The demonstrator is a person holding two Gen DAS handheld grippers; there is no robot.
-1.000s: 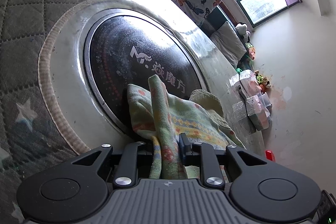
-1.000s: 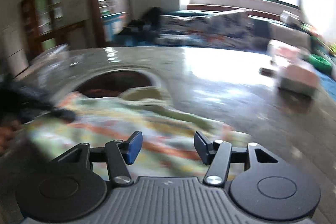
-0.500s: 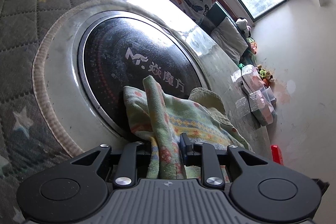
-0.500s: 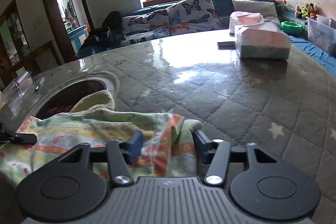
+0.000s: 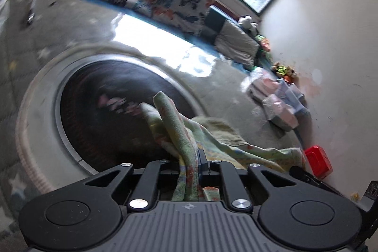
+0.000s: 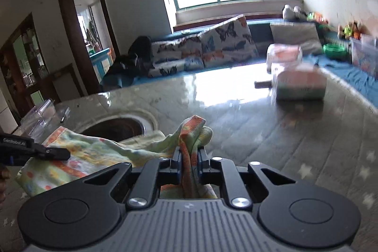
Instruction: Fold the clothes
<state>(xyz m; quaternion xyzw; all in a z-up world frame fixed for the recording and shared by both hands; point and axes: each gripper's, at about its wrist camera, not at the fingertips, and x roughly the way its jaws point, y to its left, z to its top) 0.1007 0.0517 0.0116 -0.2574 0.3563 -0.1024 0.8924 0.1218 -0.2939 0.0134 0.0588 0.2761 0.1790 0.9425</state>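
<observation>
Left wrist view: the left gripper (image 5: 190, 161) has its jaws clamped on a bunched edge of a green, yellow and orange patterned cloth (image 5: 179, 124); they have just been closing tighter on the fabric between them.
Right wrist view: the right gripper (image 6: 189, 161) is pinched on another bunched corner of the same cloth (image 6: 94, 152); its jaws have just been closing, and the fabric is now squeezed between them.
Cloth position: it lies crumpled on a quilted grey table cover with stars (image 6: 271, 134), partly over the rim of a dark round inset (image 5: 106, 110) in the table top. A paler piece of fabric (image 5: 219, 126) shows beneath it; what it is cannot be told.
Other gripper seen: in the right wrist view the left gripper's dark tip (image 6: 47, 152) reaches in from the left edge onto the far side of the cloth.
Surroundings: wrapped packages (image 6: 300, 84) sit well apart on the table, with butterfly-print cushions (image 6: 224, 44) under a bright window behind.
Progress: judged early. Both ends are gripped, but the cloth is rumpled, with no flat fold visible.
Left to do: probably lift and spread the cloth, fold it and set it down neatly.
</observation>
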